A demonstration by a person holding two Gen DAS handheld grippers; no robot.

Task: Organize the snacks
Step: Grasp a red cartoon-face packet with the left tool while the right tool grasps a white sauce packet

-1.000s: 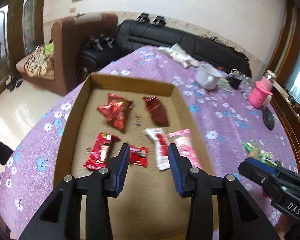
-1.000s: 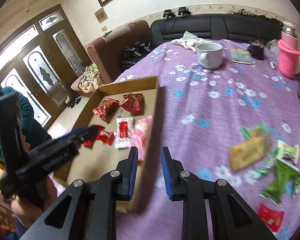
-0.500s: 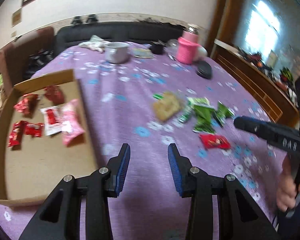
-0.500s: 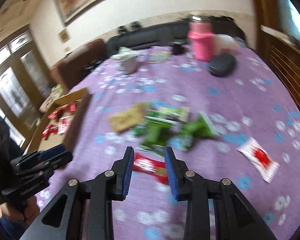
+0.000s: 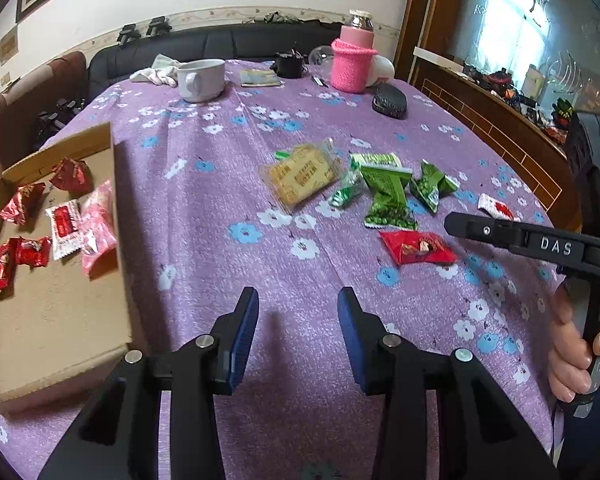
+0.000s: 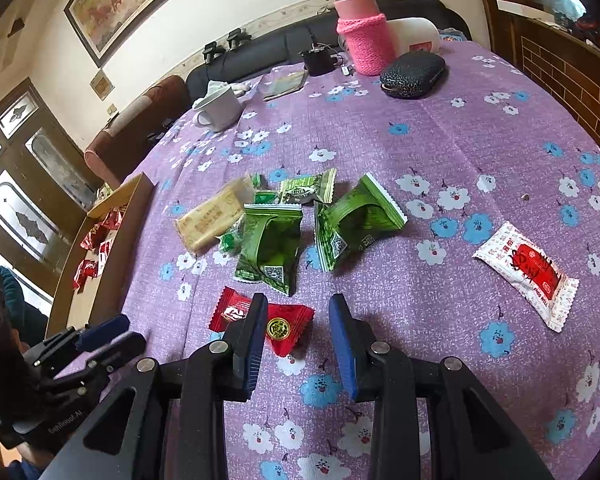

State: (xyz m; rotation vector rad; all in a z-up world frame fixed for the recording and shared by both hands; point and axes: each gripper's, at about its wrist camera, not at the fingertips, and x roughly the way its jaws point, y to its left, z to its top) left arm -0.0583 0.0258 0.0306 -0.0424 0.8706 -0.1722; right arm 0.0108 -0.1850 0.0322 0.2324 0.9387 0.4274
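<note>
Right gripper (image 6: pixel 298 318): jaws part-way open, nothing clamped; over the last second they have been opening, and no snack sits between the pads. Its left finger (image 6: pixel 252 332) overlaps the red candy packet (image 6: pixel 282 326) in view, and the packet lies partly left of the gap, not centred. Whether the finger tip touches the wrapper or hangs above it cannot be told. Left gripper (image 5: pixel 298 334): jaws apart, empty, over bare purple tablecloth (image 5: pixel 220 200), well short of any snack. Judged step: pick-up of a loose red snack for the cardboard tray (image 5: pixel 60 320), which lies at the cloth's left edge and already holds red and pink packets (image 5: pixel 64 224). Next move probably calls for shifting the right gripper leftward to centre the packet, lowering until the pads straddle it, then closing on the flat, crinkly wrapper, which may slip. Still loose on the cloth: the green packets (image 6: pixel 268 246) and the biscuit pack (image 6: pixel 212 216) clustered just beyond, and a white-and-red sachet (image 6: pixel 528 268) well apart to the right. Hard to read: tray's near and left parts are cut off in the left wrist view; in the right wrist view its wall hides most contents. Packet print illegible.
</note>
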